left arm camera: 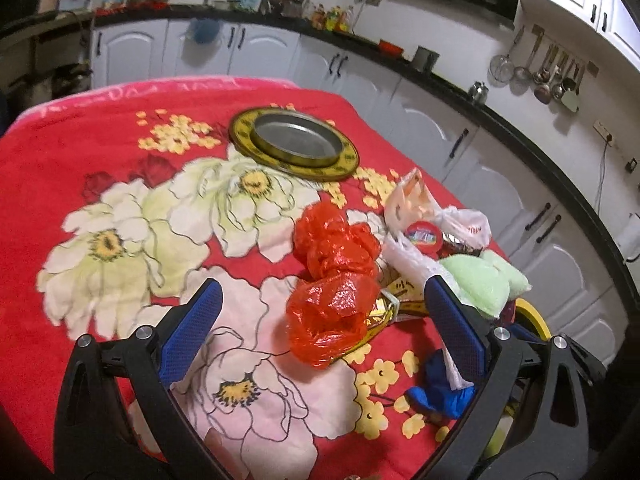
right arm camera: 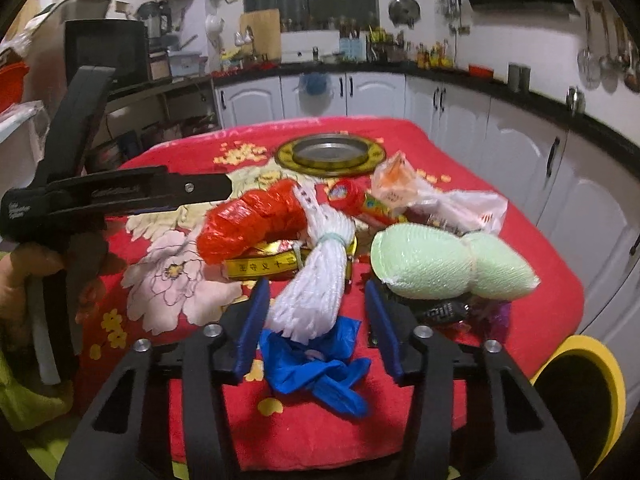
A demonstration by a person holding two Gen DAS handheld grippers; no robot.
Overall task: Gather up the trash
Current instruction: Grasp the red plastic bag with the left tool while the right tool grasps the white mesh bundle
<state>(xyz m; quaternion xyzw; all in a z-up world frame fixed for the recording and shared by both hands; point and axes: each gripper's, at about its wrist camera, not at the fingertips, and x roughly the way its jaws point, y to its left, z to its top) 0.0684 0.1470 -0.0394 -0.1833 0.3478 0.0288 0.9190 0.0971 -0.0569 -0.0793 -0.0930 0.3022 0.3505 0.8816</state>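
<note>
A heap of trash lies on the red flowered cloth (left arm camera: 120,152): two crumpled red plastic bags (left arm camera: 334,312), a white foam net sleeve (right arm camera: 316,280), green foam nets (right arm camera: 440,264), a blue plastic bag (right arm camera: 320,364), white bags (left arm camera: 460,220) and a yellow-gold wrapper (right arm camera: 260,266). My left gripper (left arm camera: 324,300) is open, its blue fingers on either side of the nearer red bag. My right gripper (right arm camera: 316,316) is open around the lower end of the white foam sleeve, above the blue bag. The left gripper also shows in the right wrist view (right arm camera: 224,188), at the left.
A round metal tray with a yellow rim (left arm camera: 294,144) sits at the far side of the table. A yellow-rimmed black bin (right arm camera: 580,400) stands beside the table's right edge. White cabinets and a black counter ring the room.
</note>
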